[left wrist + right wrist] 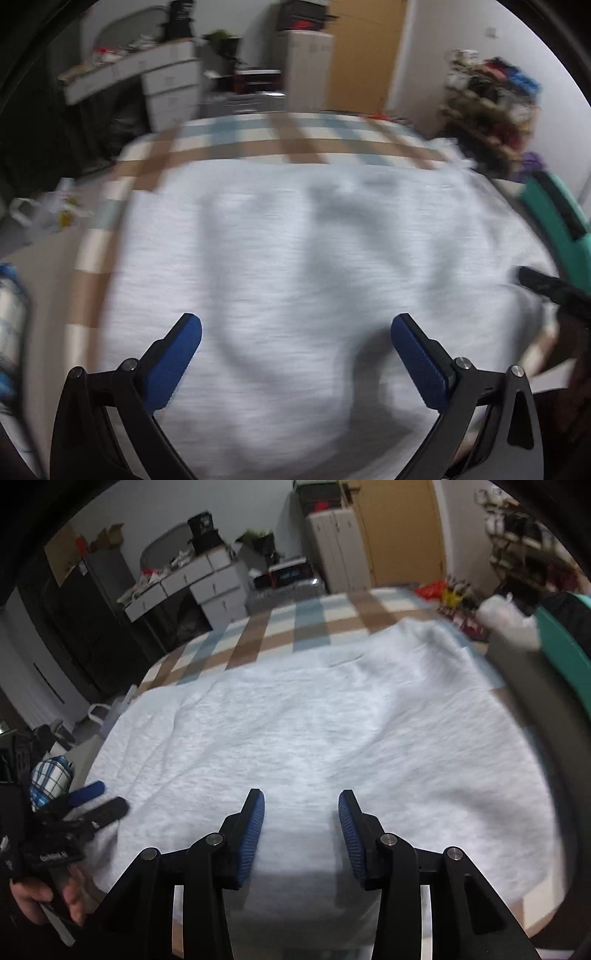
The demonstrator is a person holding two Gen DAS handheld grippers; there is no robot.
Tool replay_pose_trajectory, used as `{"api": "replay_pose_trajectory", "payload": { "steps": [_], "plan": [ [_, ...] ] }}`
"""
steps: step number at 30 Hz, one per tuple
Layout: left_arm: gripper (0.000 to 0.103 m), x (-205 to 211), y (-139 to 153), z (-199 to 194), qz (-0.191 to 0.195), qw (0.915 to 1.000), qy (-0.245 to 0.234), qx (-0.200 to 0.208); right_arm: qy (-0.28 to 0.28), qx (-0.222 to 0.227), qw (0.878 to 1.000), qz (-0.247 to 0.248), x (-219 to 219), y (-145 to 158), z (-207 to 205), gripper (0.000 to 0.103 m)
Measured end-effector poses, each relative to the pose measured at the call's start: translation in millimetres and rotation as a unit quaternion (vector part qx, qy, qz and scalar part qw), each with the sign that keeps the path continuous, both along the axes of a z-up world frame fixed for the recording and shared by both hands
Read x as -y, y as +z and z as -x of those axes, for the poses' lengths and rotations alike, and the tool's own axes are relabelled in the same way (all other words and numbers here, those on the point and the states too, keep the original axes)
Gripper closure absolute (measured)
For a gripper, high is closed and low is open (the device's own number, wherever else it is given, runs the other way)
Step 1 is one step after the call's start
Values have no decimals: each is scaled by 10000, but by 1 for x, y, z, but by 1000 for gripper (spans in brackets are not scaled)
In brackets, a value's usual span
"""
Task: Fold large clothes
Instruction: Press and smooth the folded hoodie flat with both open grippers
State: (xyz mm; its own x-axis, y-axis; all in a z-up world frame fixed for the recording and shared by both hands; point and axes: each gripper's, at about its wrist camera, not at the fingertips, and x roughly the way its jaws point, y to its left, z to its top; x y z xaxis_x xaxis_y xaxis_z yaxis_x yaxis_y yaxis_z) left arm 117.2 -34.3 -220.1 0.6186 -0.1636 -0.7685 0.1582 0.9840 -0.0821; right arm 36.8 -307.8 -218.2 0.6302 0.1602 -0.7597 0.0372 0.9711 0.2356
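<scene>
A large pale grey garment (pixel 295 240) lies spread flat over a bed with a blue, brown and cream checked sheet (pixel 258 136). In the blurred left wrist view my left gripper (pixel 295 326) hangs over the garment's near part, jaws wide open and nothing between the blue pads (pixel 177 354). My right gripper (pixel 301 806) hovers over the garment (pixel 314 720) close to its near folded edge, jaws partly apart and no cloth pinched. A hand (pixel 37 897) holds the left gripper (pixel 98 801) at the garment's left edge. One black finger of the right gripper (pixel 543 284) shows at the right.
Beyond the bed stand a white desk with drawers (pixel 207 579), a pale cabinet (pixel 340 550) and a wooden door (pixel 402 531). A cluttered shelf (pixel 491 107) and a teal object (pixel 554 225) are at the right. A plastic bag (pixel 48 214) lies on the floor at left.
</scene>
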Motion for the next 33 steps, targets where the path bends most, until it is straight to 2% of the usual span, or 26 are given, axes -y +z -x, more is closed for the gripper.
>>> {"api": "replay_pose_trajectory", "payload": {
  "steps": [2, 3, 6, 8, 9, 10, 11, 13, 14, 16, 19, 21, 23, 25, 27, 29, 30, 31, 33],
  "plan": [
    [4, -18, 7, 7, 402, 9991, 116, 111, -208, 125, 9994, -240, 11, 5, 5, 60],
    [4, -25, 13, 12, 539, 9983, 144, 182, -307, 223, 9991, -188, 13, 8, 4, 60],
    [4, -29, 14, 17, 324, 9992, 200, 142, -477, 239, 9986, -36, 15, 8, 1, 60],
    [4, -26, -3, 10, 35, 9995, 230, -230, -546, 50, 9982, 228, 10, 3, -6, 60],
    [4, -24, -12, 7, -115, 9988, 230, -410, -555, -133, 9970, 519, 4, -3, -12, 60],
    [3, -19, -28, -1, -375, 9972, 173, -626, -512, -257, 9961, 672, 1, -10, -14, 60],
    [1, -18, -37, -5, -470, 9961, 89, -736, -446, -382, 9951, 799, -1, -17, -15, 60],
    [1, -24, -43, -13, -67, 9965, 183, -807, -326, -559, 9931, 981, -6, -26, -25, 60],
    [1, -25, -42, -14, 13, 9963, 221, -833, -319, -551, 9933, 964, -6, -27, -26, 60],
    [1, -23, -37, -12, -95, 9971, 210, -723, -412, -537, 9957, 628, 5, -25, -25, 59],
    [2, -15, -28, -3, -372, 9979, 180, -494, -477, -111, 9972, -565, 29, -11, -8, 59],
    [2, -11, -26, 1, -419, 9983, 106, -385, -625, 271, 9944, -811, 42, 2, 7, 56],
    [2, -6, -28, 1, -568, 9978, 32, -334, -690, 521, 9927, -840, 44, 10, 16, 42],
    [2, -10, -34, -5, -536, 9978, 59, -379, -545, 720, 9934, -705, 37, 17, 20, 40],
    [2, -14, -35, -11, -396, 9981, 139, -448, -324, 713, 9962, -386, 22, 18, 15, 37],
    [2, -15, -33, -10, -348, 9980, 155, -502, -43, 228, 9997, -107, 4, 2, -2, 36],
    [2, -15, -31, -10, -347, 9981, 162, -491, 155, -302, 9994, 61, -8, -17, -16, 37],
    [2, -14, -29, -9, -382, 9980, 164, -467, 182, -544, 9979, 308, -17, -27, -22, 37],
    [2, -9, -25, -6, -562, 9977, 190, -330, 316, -497, 9948, 832, -32, -31, -28, 38]
  ]
}}
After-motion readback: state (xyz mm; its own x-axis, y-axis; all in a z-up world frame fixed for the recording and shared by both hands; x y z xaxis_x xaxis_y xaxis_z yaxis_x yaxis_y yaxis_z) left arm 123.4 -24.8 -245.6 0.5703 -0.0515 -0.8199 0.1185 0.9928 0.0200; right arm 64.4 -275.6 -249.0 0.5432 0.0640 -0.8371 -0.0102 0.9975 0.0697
